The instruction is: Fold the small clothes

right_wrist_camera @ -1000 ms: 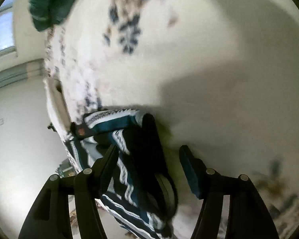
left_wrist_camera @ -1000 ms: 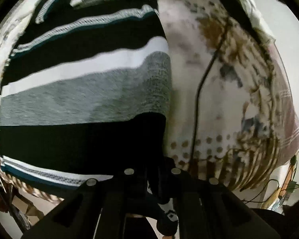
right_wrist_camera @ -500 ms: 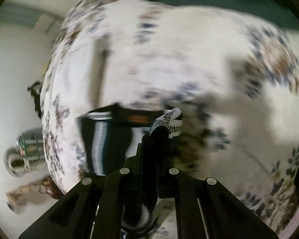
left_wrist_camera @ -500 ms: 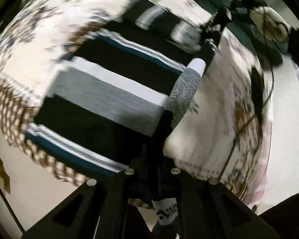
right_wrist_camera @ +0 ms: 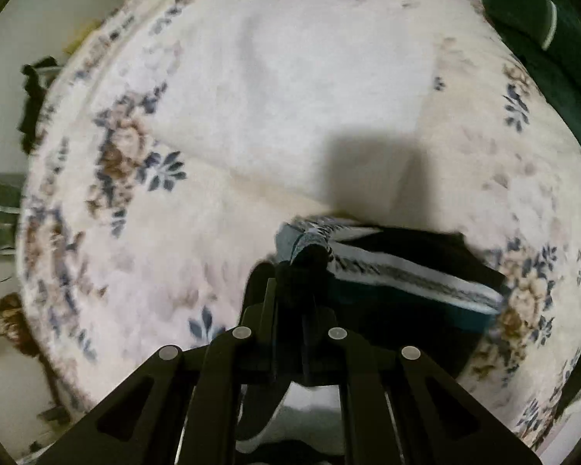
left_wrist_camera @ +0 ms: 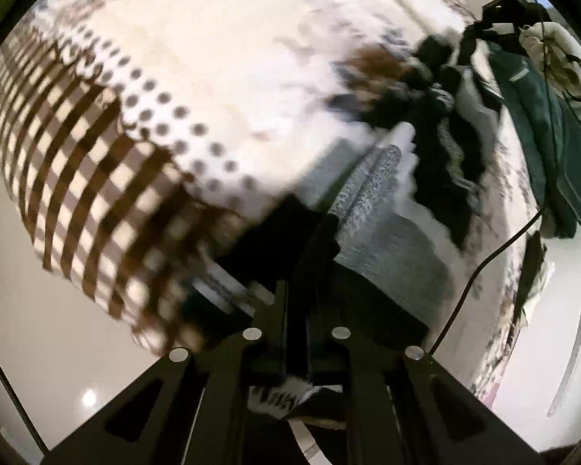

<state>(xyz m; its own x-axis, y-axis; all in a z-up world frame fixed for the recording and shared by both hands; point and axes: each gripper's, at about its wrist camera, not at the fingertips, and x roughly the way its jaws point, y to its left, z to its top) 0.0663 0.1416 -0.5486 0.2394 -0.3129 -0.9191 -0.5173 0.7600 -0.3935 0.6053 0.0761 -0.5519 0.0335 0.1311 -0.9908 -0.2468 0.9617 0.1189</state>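
While both claws stay pinched on cloth, the left gripper (left_wrist_camera: pixel 296 290) and right gripper (right_wrist_camera: pixel 296 294) each grasp an edge of one striped garment (left_wrist_camera: pixel 387 240), lifted just above the floral bedspread (right_wrist_camera: pixel 290 97). Judged step: carrying it to lay flat; next, lower and spread it evenly. Count: two grippers, one striped garment, one green cloth (left_wrist_camera: pixel 550 147) far right.

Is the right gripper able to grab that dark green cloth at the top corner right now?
Probably not yet: the right gripper is shut on the striped garment, and the green cloth lies across the floral blanket.
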